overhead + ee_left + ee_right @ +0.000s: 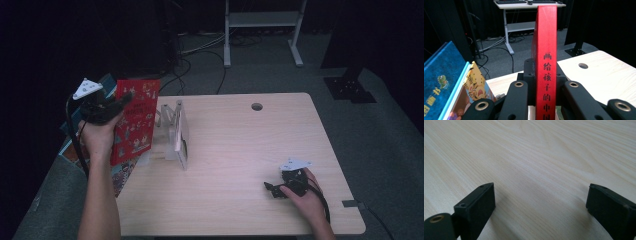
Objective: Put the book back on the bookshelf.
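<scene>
Dark surroundings and grey floor are seen around the pale wooden table [240,150]. At its nine o'clock edge, the left gripper [546,85] is clamped on the spine of a red hardcover picture book [136,120], held upright with its long axis vertical, beside a clear acrylic book stand [177,132]. The right gripper [540,202] is spread wide, resting on the table toward five o'clock.

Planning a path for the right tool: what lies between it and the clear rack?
High view: bare table between the right tool and the rack.

High overhead; claw cameras close above table [240,140]
</scene>
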Available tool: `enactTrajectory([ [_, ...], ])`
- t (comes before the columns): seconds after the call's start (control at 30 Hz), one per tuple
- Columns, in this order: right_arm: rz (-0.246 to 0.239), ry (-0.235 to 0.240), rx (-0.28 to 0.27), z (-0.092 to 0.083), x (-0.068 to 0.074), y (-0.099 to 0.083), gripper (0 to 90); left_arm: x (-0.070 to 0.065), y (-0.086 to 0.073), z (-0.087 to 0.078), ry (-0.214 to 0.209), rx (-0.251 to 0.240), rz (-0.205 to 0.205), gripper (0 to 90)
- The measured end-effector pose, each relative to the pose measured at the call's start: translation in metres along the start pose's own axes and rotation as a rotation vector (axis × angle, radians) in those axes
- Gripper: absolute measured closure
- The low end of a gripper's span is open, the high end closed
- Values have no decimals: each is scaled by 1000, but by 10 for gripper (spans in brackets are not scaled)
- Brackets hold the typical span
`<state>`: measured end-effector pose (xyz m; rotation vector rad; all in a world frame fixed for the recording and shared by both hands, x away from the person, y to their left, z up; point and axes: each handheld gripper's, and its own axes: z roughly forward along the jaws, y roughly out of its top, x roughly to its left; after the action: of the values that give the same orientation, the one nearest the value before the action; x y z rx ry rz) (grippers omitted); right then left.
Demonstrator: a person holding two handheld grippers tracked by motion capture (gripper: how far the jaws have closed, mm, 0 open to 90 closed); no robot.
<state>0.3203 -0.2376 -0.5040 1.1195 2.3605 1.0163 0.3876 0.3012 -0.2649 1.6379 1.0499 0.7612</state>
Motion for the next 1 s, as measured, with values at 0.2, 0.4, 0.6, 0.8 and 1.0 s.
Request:
enactTrajectory([
  [0.2, 0, 0, 0, 0, 0, 0, 76, -1, -6, 10, 1, -23, -3, 796],
  [0.4, 2, 0, 1, 0, 0, 0, 76, -2, -14, 19, 3, -45, -9, 796],
  [0.6, 0, 0, 0, 0, 0, 0, 76, 2, -22, 25, 15, -49, -16, 796],
  [0.8, 1, 0, 0, 0, 0, 0, 76, 1, -29, 31, 15, -51, -18, 796],
  [1.0, 7, -3, -1, 0, 0, 0, 76, 1, -35, 35, 18, -52, -18, 795],
])
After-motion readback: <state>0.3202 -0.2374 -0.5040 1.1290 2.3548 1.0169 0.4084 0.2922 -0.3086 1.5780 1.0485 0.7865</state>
